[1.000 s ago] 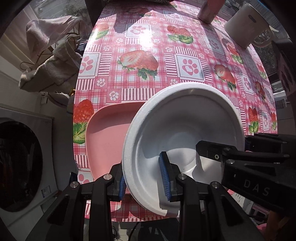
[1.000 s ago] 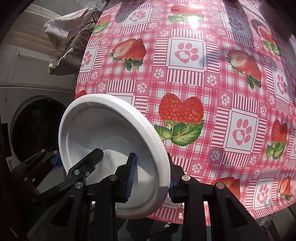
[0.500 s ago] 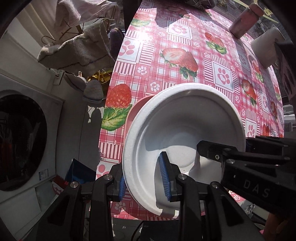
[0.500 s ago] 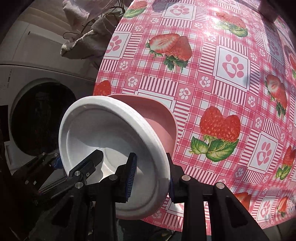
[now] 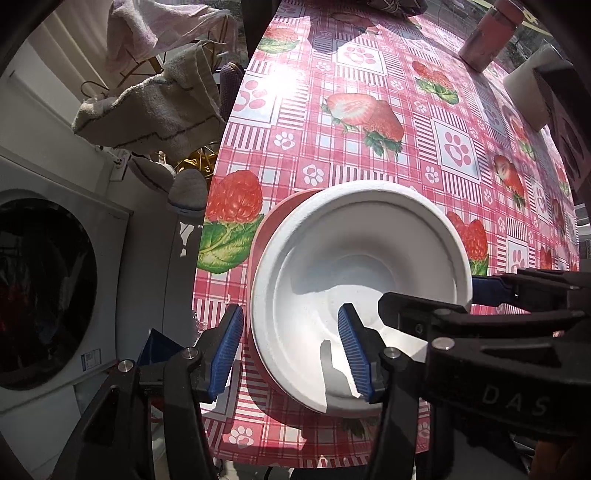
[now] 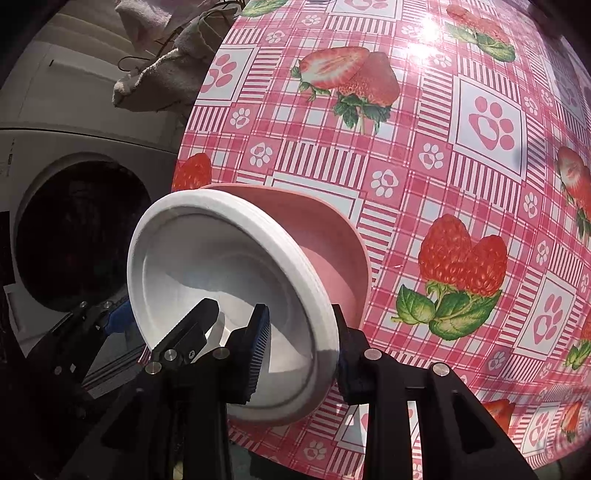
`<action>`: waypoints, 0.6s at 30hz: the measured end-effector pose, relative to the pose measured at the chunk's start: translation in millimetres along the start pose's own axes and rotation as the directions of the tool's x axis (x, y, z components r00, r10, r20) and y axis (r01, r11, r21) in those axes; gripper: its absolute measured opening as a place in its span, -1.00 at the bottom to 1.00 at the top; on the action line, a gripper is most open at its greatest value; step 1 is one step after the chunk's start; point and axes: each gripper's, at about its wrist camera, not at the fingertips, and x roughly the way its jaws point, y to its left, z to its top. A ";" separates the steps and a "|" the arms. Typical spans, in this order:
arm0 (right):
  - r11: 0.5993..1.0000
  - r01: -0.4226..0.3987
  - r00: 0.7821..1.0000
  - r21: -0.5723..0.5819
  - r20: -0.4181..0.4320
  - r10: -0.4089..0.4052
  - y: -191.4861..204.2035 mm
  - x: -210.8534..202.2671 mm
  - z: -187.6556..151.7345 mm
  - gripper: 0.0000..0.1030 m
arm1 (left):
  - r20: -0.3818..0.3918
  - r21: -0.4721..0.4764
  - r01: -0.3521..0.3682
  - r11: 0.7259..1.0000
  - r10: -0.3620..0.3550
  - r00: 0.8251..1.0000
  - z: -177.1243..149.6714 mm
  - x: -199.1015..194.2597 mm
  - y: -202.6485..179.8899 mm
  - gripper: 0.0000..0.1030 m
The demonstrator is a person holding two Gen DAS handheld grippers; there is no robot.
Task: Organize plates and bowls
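Observation:
A white bowl (image 5: pixel 354 273) sits in a pink plate (image 5: pixel 258 258) near the table's left edge. My left gripper (image 5: pixel 291 354) is open, its blue pads astride the bowl's near rim with a gap at the left pad. My right gripper (image 6: pixel 299 336) is shut on the white bowl (image 6: pixel 207 258), one pad inside and one outside the rim. The pink plate (image 6: pixel 325 243) lies under and behind the bowl in the right wrist view. The right gripper also shows in the left wrist view (image 5: pixel 480 291), at the bowl's right rim.
The strawberry-and-paw tablecloth (image 5: pixel 369 147) covers the table. A pink tumbler (image 5: pixel 487 33) and a white roll (image 5: pixel 532 88) stand at the far right. Towels (image 5: pixel 159 107) hang left of the table, above a washing machine (image 5: pixel 44 295).
The bowl has come down over the pink plate and now rests in it. My left gripper's pads have spread apart off the rim. My right gripper still clamps the rim.

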 end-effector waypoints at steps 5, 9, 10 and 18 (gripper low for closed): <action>0.999 0.018 0.999 -0.044 0.035 -0.017 3.5 -15.2 -7.7 0.24 | 0.013 0.061 -0.130 0.990 0.129 0.992 3.1 -4.4 -6.0 0.35; 0.999 0.007 0.998 -0.051 0.070 -0.004 4.2 -31.1 -13.2 0.69 | 0.037 0.054 -0.151 0.987 0.149 0.988 5.8 -12.9 -5.6 0.41; 0.999 0.012 0.997 -0.052 0.082 -0.007 3.8 -35.6 -14.4 0.69 | 0.040 0.056 -0.173 0.983 0.171 0.985 6.4 -16.3 -6.2 0.44; 0.996 0.075 0.989 -0.048 0.133 -0.068 -8.3 -67.8 -18.1 1.00 | 0.037 0.055 -0.157 0.986 0.155 0.987 8.7 -36.3 -7.8 0.55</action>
